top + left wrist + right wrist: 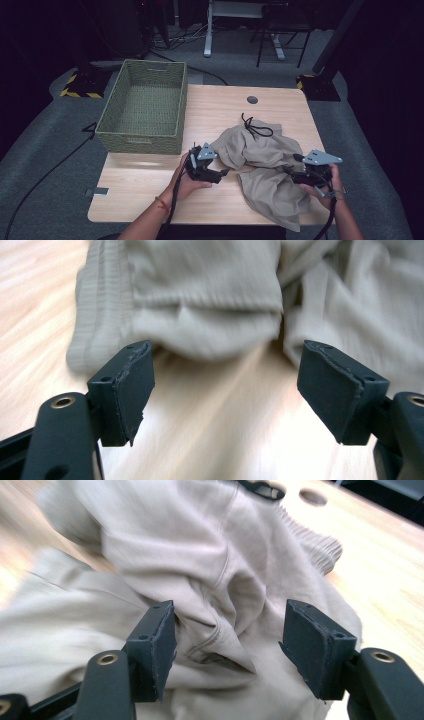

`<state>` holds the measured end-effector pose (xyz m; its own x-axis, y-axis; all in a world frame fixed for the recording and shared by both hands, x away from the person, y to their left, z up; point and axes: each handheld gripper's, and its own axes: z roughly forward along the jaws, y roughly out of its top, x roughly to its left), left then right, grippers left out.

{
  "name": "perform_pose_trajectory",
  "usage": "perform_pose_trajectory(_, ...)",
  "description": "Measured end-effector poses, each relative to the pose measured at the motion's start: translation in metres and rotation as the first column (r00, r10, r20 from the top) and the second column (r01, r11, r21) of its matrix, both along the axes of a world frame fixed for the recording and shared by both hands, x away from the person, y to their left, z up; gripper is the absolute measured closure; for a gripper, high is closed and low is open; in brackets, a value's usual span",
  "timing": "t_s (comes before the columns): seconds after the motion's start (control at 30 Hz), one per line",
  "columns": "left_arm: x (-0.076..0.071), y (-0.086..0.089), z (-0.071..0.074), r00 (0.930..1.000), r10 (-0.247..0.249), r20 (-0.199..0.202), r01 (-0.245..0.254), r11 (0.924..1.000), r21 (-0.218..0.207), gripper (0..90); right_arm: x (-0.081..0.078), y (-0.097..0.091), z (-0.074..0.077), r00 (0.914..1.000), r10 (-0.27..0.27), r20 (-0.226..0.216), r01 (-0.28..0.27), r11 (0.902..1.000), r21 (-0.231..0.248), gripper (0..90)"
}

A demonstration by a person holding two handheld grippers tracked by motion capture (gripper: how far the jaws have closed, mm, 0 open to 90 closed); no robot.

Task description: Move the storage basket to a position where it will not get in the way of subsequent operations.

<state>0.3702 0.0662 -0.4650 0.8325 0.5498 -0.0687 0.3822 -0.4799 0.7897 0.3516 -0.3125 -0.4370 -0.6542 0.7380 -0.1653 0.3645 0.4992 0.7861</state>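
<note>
Lowest in the frame of the high view, my right hand-held gripper sat over the crumpled beige garment, its jaws standing well apart with raised folds of cloth between them but neither pad pressing, so it held nothing. To the left of it my left hand-held gripper hovered at the garment's left edge, jaws likewise wide and closed on nothing; in the left gripper view bare wood lay between them and the ribbed hem was just beyond.

The garment lay bunched at lower right of the surface, partly over the near edge, its black drawstring on top. To do this well, I judged I should seat each pad on a single hem or seam, not a thick wad, and pinch both sides before lifting, so the cloth would spread rather than sag.

Farther off, at upper left, the woven basket stood empty.
</note>
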Motion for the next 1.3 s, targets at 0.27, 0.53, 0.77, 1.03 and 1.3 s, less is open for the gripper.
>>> perform_pose_trajectory(0.27, -0.024, 0.002, -0.012, 0.9966, -0.069, -0.045, 0.071, 0.9965, 0.044, 34.6, -0.042, 0.021, -0.005, 0.9848, 0.173, -0.002, -0.173, 0.9839, 0.043, 42.0)
perform_pose_trajectory(0.53, 0.012, -0.041, -0.021, 0.9986, -0.024, -0.048, 0.027, 0.9983, 0.052, 26.3, -0.042, 0.071, -0.031, 0.9492, 0.301, -0.092, -0.301, 0.9535, 0.013, 32.0)
perform_pose_trajectory(0.77, 0.041, -0.062, -0.022, 0.9970, 0.067, -0.041, -0.065, 0.9972, 0.038, 38.2, -0.035, 0.074, -0.049, 0.9408, 0.299, -0.159, -0.305, 0.9521, -0.015, 35.1)
perform_pose_trajectory(1.03, 0.052, -0.066, -0.016, 0.9919, 0.120, 0.041, -0.122, 0.9912, 0.051, 76.8, -0.036, 0.070, -0.053, 0.9291, 0.322, -0.182, -0.339, 0.9381, -0.071, 77.8)
perform_pose_trajectory(1.3, 0.055, -0.045, 0.023, 0.9824, 0.150, 0.111, -0.150, 0.9887, -0.008, 84.2, -0.035, 0.039, -0.032, 0.9597, 0.257, -0.114, -0.265, 0.9622, -0.063, 88.9)
